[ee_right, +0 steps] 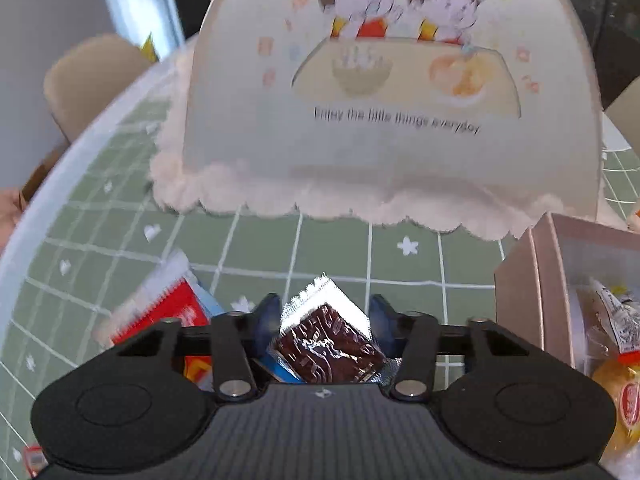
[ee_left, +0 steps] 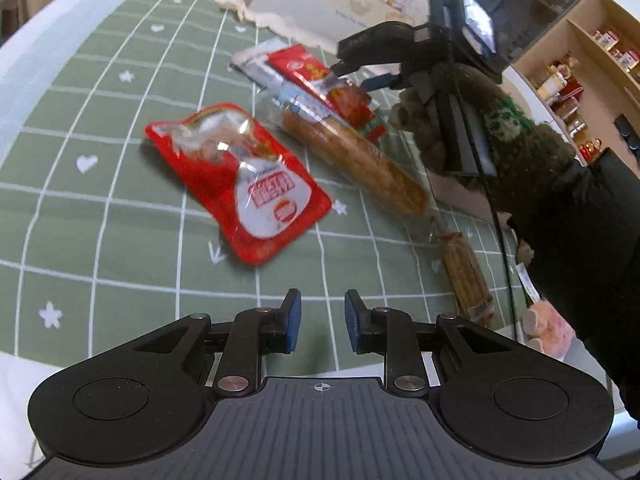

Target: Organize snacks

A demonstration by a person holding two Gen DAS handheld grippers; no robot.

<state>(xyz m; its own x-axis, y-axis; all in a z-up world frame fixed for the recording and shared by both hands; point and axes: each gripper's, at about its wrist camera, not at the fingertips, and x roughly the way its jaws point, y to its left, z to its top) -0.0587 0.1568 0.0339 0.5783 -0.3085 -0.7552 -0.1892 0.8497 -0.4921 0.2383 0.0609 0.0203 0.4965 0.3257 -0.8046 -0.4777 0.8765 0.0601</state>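
My left gripper (ee_left: pixel 319 320) is open and empty, low over the green grid tablecloth (ee_left: pixel 100 200). Ahead of it lie a red snack pouch (ee_left: pixel 240 180), a long clear pack of brown biscuits (ee_left: pixel 360 164) and red and silver packets (ee_left: pixel 308 72). My right gripper (ee_right: pixel 320 320) is shut on a silver-edged packet with a dark brown snack (ee_right: pixel 326 340), held above the cloth. The right gripper also shows in the left wrist view (ee_left: pixel 360 76), over the pile of packets. A pink box (ee_right: pixel 532 300) with yellow wrapped snacks (ee_right: pixel 616 384) stands at the right.
A white mesh food cover with a cartoon print (ee_right: pixel 392 100) stands behind. A red packet (ee_right: pixel 168 312) lies under the right gripper. A small corn-like stick snack (ee_left: pixel 468 276) and a pink plush (ee_left: pixel 548 328) lie at the right. Shelves (ee_left: pixel 580 72) stand beyond.
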